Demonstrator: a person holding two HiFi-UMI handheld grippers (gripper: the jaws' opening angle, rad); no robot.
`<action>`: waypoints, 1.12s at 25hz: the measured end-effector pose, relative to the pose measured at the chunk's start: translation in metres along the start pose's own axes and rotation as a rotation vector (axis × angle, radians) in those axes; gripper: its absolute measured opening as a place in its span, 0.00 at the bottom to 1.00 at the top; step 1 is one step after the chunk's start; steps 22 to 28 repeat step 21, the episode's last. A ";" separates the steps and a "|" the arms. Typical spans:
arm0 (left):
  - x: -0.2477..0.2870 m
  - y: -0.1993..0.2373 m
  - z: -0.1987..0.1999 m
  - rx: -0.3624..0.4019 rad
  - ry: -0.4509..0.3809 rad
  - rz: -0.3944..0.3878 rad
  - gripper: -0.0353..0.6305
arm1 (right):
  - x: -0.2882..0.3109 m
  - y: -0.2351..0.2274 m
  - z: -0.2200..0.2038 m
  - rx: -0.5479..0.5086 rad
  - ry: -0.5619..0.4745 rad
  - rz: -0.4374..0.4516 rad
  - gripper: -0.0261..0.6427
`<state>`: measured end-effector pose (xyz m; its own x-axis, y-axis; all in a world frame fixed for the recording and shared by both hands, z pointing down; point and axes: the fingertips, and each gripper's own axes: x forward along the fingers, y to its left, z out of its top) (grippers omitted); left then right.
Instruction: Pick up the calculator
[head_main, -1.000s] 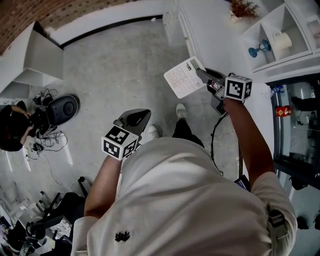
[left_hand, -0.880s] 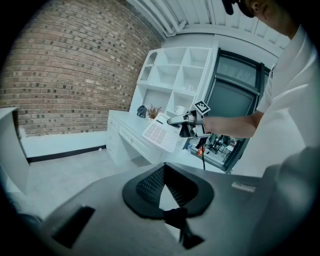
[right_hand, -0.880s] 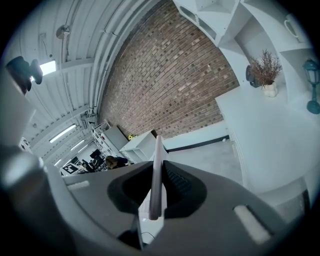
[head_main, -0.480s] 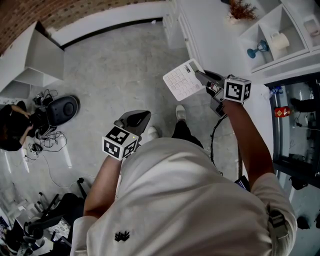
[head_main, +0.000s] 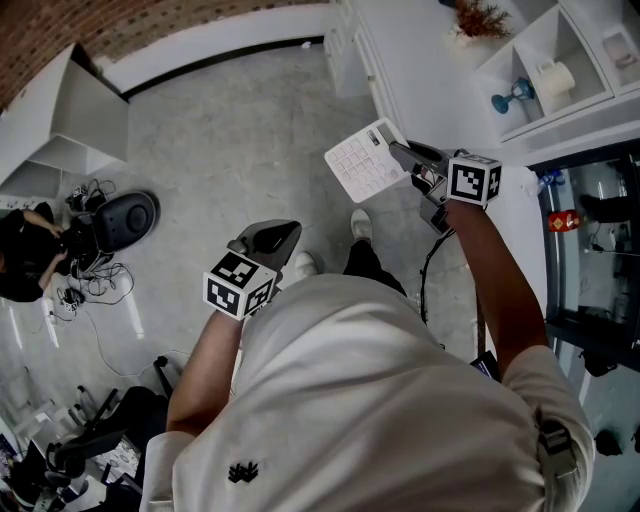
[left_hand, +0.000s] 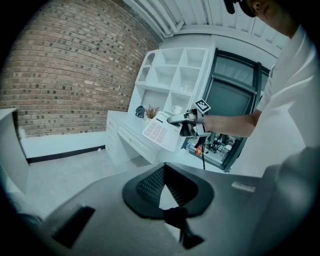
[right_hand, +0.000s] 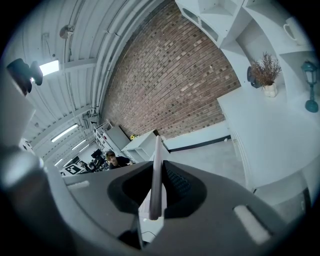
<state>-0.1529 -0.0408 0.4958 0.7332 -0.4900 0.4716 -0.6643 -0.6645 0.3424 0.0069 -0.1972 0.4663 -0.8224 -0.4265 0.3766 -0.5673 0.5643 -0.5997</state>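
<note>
I wear a white short-sleeved shirt (head_main: 350, 400) with a black emblem (head_main: 244, 471), dark trousers (head_main: 366, 262) and white shoes (head_main: 362, 222). My left hand-held gripper (head_main: 268, 236) and right hand-held gripper (head_main: 405, 153) are dark grey, each bearing a white cube (head_main: 474, 178) with black square markers.

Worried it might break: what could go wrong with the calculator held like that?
The right gripper pinches the calculator by just one edge, well above the floor; it could pivot or slip out and drop. It also hangs close to the counter, so a swing might knock it loose.
</note>
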 end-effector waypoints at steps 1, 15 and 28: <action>0.000 0.001 0.000 -0.001 0.001 0.000 0.06 | 0.000 0.000 0.000 0.000 0.001 0.000 0.14; -0.002 -0.001 0.000 -0.003 0.008 -0.009 0.06 | -0.006 0.002 -0.002 0.005 0.003 -0.003 0.14; 0.003 0.000 -0.003 -0.007 0.010 -0.004 0.06 | -0.009 -0.003 -0.005 0.004 0.010 0.002 0.14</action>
